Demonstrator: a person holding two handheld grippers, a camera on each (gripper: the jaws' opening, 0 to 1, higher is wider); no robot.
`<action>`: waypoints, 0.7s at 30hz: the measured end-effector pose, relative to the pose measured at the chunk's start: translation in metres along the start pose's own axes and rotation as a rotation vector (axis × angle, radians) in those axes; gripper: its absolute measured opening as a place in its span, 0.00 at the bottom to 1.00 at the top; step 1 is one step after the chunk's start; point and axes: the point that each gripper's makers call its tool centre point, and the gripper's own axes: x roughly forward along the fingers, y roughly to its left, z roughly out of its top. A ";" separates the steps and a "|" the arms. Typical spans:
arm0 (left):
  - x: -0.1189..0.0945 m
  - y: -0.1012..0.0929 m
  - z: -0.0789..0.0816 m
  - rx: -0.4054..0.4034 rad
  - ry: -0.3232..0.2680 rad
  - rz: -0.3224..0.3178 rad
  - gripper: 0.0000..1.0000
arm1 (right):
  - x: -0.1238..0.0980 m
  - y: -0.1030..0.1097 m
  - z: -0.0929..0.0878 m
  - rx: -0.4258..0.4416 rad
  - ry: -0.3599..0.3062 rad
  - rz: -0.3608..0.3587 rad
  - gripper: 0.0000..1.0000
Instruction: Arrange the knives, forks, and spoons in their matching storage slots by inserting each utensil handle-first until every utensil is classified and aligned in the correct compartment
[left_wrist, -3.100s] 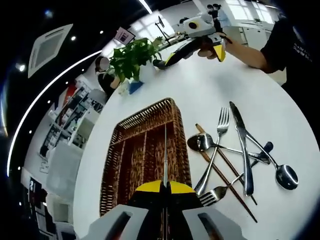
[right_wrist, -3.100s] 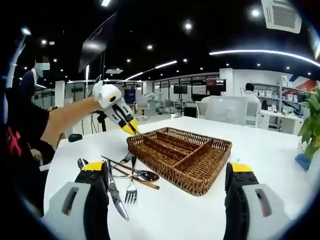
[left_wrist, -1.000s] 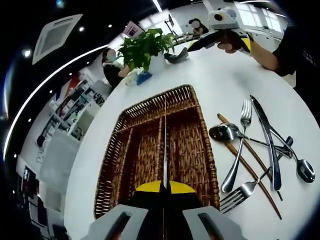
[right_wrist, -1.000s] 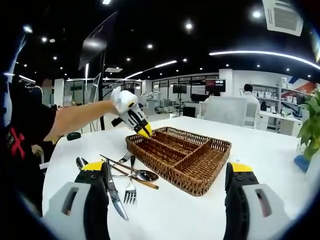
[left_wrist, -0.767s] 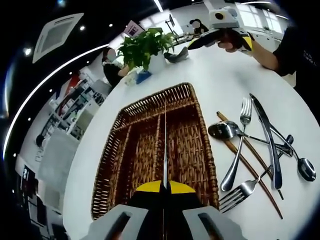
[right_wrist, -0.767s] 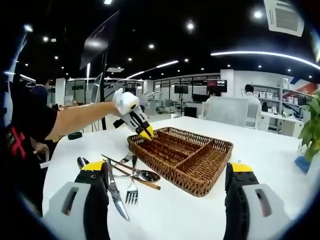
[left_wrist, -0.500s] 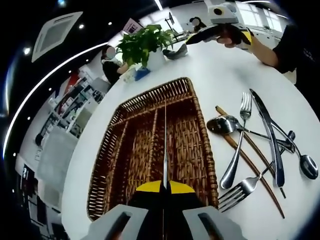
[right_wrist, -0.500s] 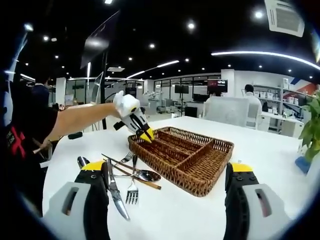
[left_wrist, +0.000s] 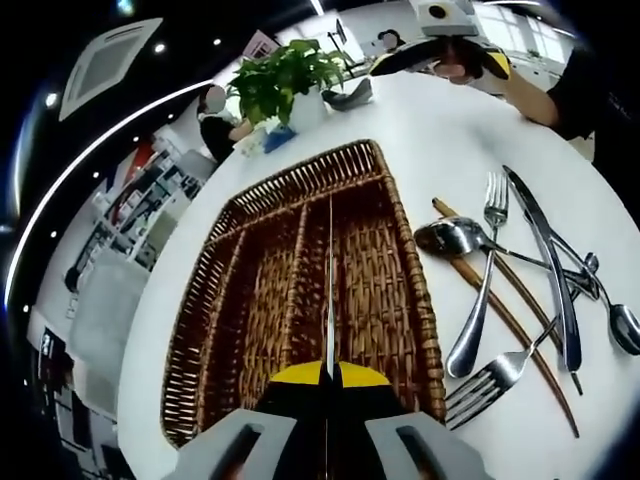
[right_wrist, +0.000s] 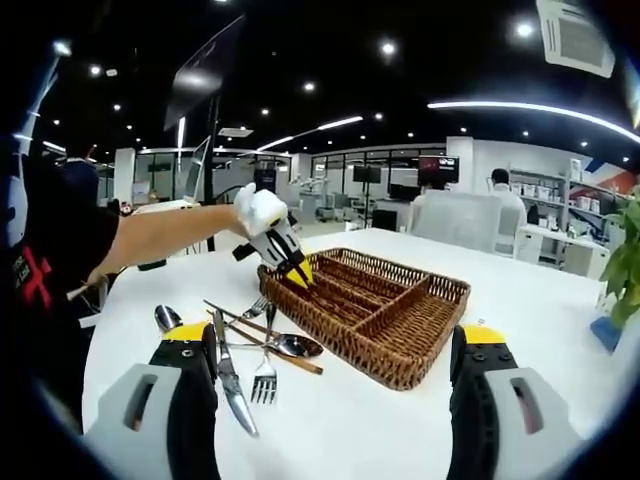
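- Basically a white round bench (left_wrist: 470, 120) carries everything: wicker tray, loose cutlery, potted plant (left_wrist: 285, 80) at the far edge.
- Wicker tray (left_wrist: 395, 215) has long slots split by dividers; slots look bare apart from what the left tool brings in.
- Left tool (left_wrist: 330, 372): jaws pressed together on a thin metal utensil (left_wrist: 329, 290), seen edge-on, likely a knife but can't confirm. It runs along the middle divider region, low over the tray. In the right gripper view the left tool (right_wrist: 297, 275) sits at the tray's near-left rim (right_wrist: 330, 325), tip down into it.
- Right tool (right_wrist: 335, 345): jaws wide apart, nothing held, hanging above the bench short of the tray.
- Loose pile beside the tray on the bench: knife (left_wrist: 545, 255), fork (left_wrist: 480, 290), second fork (left_wrist: 495, 375), spoon (left_wrist: 455, 238), second spoon (left_wrist: 622, 325), brown chopsticks (left_wrist: 505, 315), all crossing each other.
- Step, as judged: first utensil going into a slot, sorting barely begun.
- Next move calls for lowering the utensil flat into one slot, clear of the divider, then releasing; which end leads, can't tell.
- Writing: red mark on the person's dark sleeve (right_wrist: 35, 280), unreadable; no brand legible.
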 end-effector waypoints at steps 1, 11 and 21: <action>0.000 0.000 0.000 -0.004 -0.002 -0.001 0.01 | 0.000 0.000 0.000 0.001 0.000 -0.001 0.99; 0.006 0.000 -0.005 -0.009 0.000 -0.018 0.01 | 0.001 -0.001 -0.002 -0.001 0.006 0.000 0.99; 0.012 -0.001 -0.003 -0.029 -0.012 -0.035 0.02 | 0.003 -0.001 -0.005 -0.003 0.015 0.000 0.99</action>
